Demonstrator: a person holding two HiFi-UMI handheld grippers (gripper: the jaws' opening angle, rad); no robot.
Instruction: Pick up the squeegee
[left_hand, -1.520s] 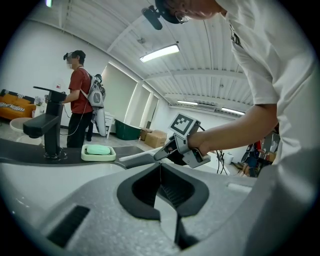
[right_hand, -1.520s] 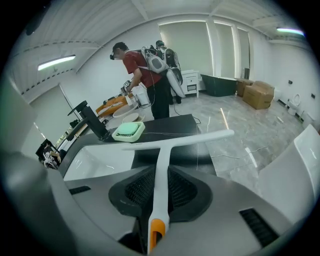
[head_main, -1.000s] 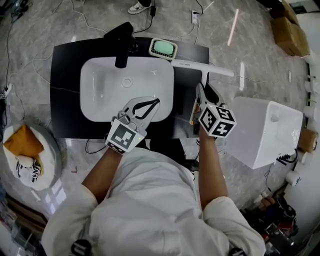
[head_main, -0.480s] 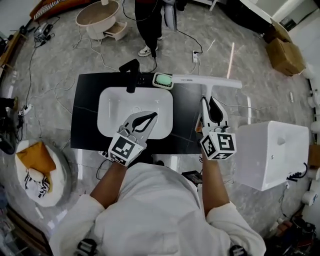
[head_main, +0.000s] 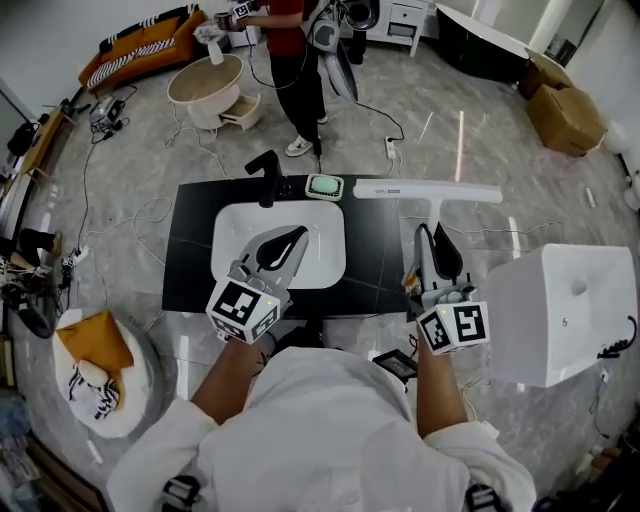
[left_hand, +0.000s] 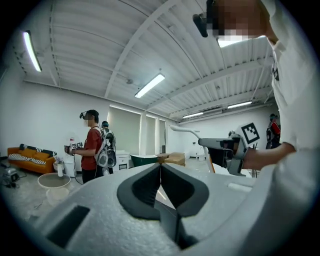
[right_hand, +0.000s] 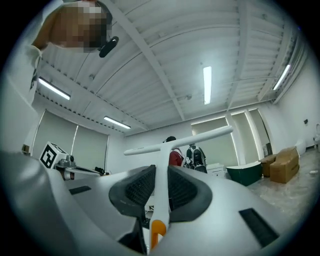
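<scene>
The right gripper (head_main: 432, 236), a white two-jaw tool with a marker cube on its back, is clamped on the thin white handle of a long white T-shaped squeegee (head_main: 430, 191). In the right gripper view (right_hand: 161, 172) the dark ribbed pads press on both sides of the handle, an orange tip shows at the handle's lower end below the pads, and the squeegee (right_hand: 161, 150) stands out beyond the jaws with its blade crosswise against the room's white ceiling and far wall. In the head view the squeegee is off the surface, its blade lying across the picture above the back right part of a black rectangular countertop (head_main: 190, 275). The left gripper (head_main: 299, 233) hangs over the white rectangular sink basin (head_main: 232, 228) set in that countertop; in its own view the left gripper (left_hand: 160, 167) has its dark pads pressed together with nothing between them. A black tap (head_main: 265, 172) stands at the back of the basin, with a green pad in a white dish (head_main: 325, 186) just beside it. A large white boxy fixture (head_main: 555, 310) sits on the grey stone floor to the right of the countertop. Farther off, a person in a red top (head_main: 290, 55) stands near a round beige tub (head_main: 205, 80).
</scene>
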